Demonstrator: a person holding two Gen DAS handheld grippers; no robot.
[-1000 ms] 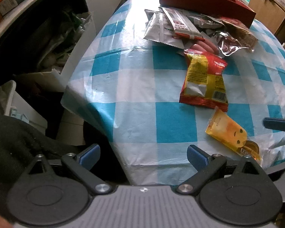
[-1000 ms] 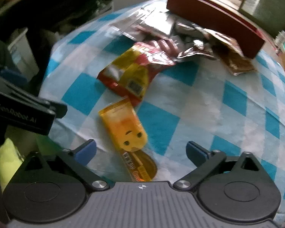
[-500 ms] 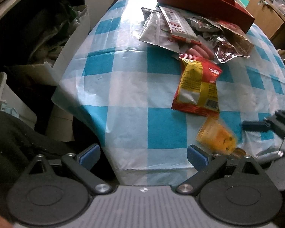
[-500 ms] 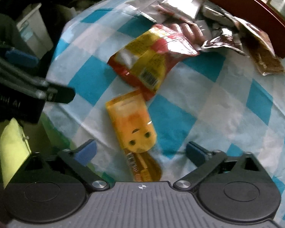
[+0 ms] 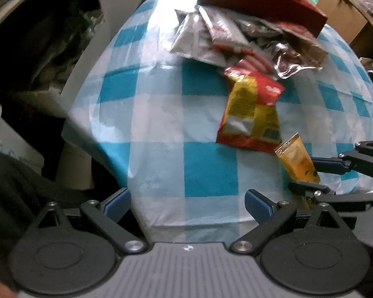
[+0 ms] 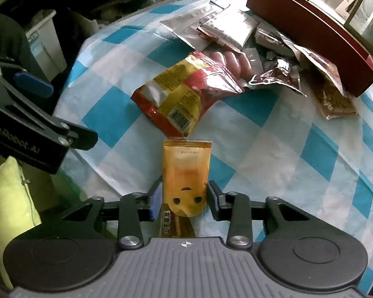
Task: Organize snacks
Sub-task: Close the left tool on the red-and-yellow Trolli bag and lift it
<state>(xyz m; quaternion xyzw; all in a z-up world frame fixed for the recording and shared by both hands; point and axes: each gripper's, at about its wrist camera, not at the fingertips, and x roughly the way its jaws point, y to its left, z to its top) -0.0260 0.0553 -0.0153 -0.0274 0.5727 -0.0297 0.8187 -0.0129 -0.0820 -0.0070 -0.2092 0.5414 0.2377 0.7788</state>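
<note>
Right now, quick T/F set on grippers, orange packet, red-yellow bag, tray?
1. The right gripper has the orange packet between its jaws. True; the jaws are closing, pads at its sides.
2. The left gripper holds the red-yellow bag. False; its jaws are open with nothing between them, and the bag lies on the tablecloth.
3. The dark red tray sits at the far end, beyond the snack pile. True.
4. The orange packet lies in the tray. False; it is at the near edge of the table, near the bag's lower end.
5. The tablecloth is plain white. False; it is blue-and-white checked.
</note>
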